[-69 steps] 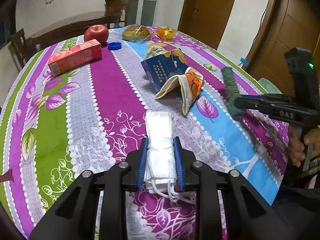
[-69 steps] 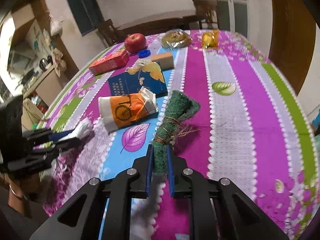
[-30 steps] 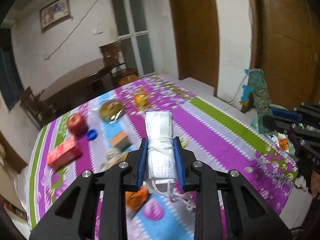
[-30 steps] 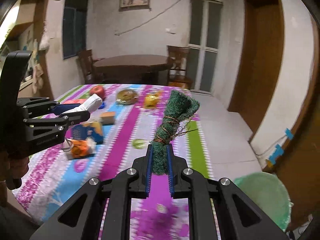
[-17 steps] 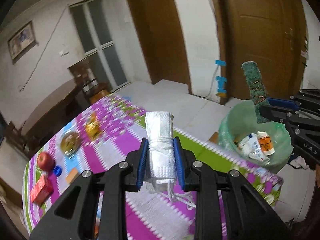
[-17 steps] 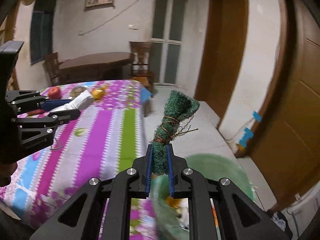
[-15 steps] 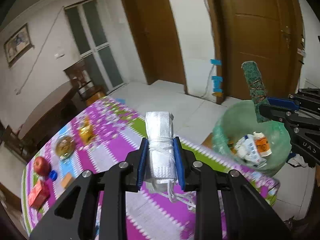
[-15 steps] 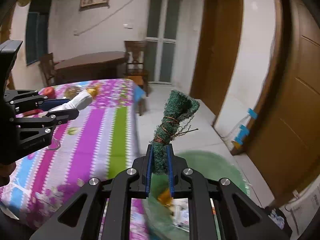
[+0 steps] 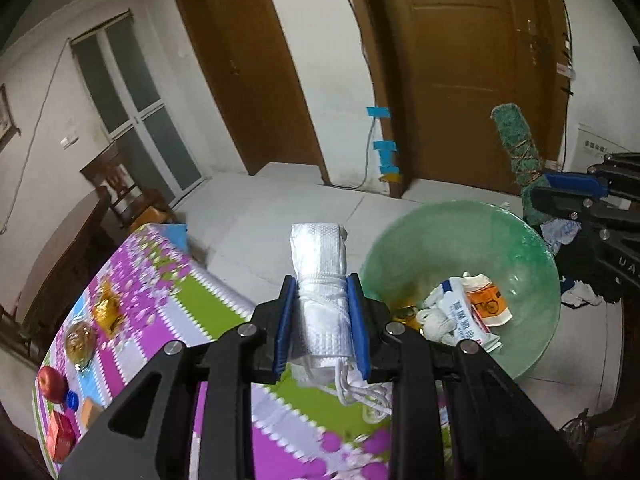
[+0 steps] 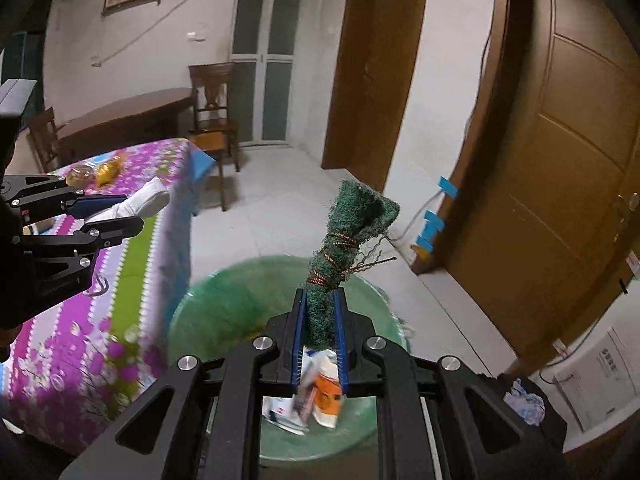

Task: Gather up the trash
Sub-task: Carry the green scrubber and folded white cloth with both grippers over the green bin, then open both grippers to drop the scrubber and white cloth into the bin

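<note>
Over the bin mouth: the step in hand is judged to be the drop of two carried items into the green-lined bin [image 9: 532, 248], which stands on the floor just beside the table's corner.
Left gripper [image 9: 322, 320]: its blue pads are clamped on a rolled white mask [image 9: 320, 276], whose loose ear loops hang below the jaws.
Right gripper [image 10: 322, 336]: its pads are pressed on the lower end of a green scouring pad [image 10: 348, 236] bound with copper wire; the roll stands upright above the jaws.
Position of loads: the scouring pad is seen over the bin's near side; the mask is held above the tablecloth [image 9: 168, 320] edge, beside the bin rim and, as far as the fisheye allows, not yet over it.
Bin contents: an orange-printed wrapper [image 9: 486, 304] and white packets are already lying inside.
Advice for release: each load should be brought over the middle of the opening before the jaws are parted; the mask's loops may be caught on a finger, so a slight downward tilt is recommended.
Edges: the table corner on one side and the thin liner rim are to be cleared.
Open room: bare tiled floor is seen beyond the bin toward the wooden door [image 10: 568, 152]; the two grippers are held well apart.
Remaining: an apple [image 9: 52, 383] and a red carton [image 9: 60, 436] are left on the table.
</note>
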